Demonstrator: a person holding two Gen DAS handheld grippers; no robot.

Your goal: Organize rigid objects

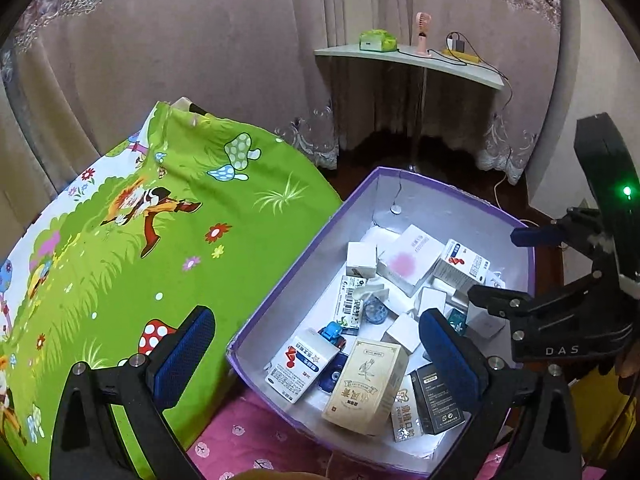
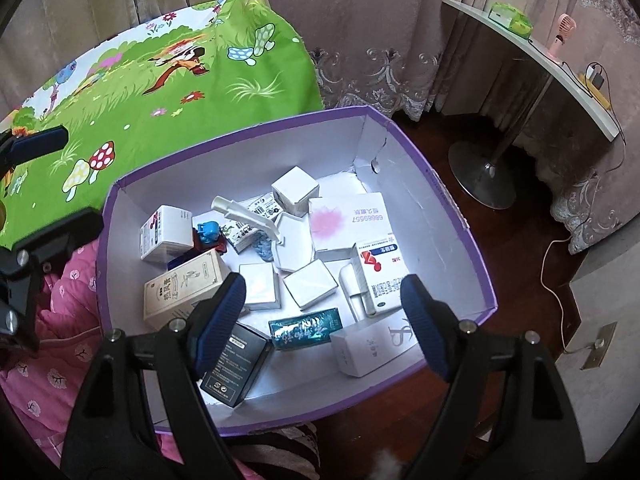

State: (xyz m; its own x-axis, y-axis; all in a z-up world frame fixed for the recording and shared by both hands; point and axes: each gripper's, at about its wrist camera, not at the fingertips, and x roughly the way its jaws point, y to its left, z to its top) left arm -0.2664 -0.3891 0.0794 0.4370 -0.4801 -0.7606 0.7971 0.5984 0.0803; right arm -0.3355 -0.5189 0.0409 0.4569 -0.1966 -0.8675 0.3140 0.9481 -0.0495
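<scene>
Many small boxes heaped inside purple box (image 2: 452, 216), white-lined. Cream carton (image 2: 184, 288) tilted at near-left of purple box; black carton (image 2: 236, 364) at near wall; teal pack (image 2: 306, 328) beside it. Left gripper (image 1: 316, 360) spread wide, nothing held, over left rim. Right gripper (image 2: 320, 320) spread wide, nothing held, above near contents.

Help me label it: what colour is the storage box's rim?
Purple, white inside; the storage box shows best in the right wrist view.
</scene>
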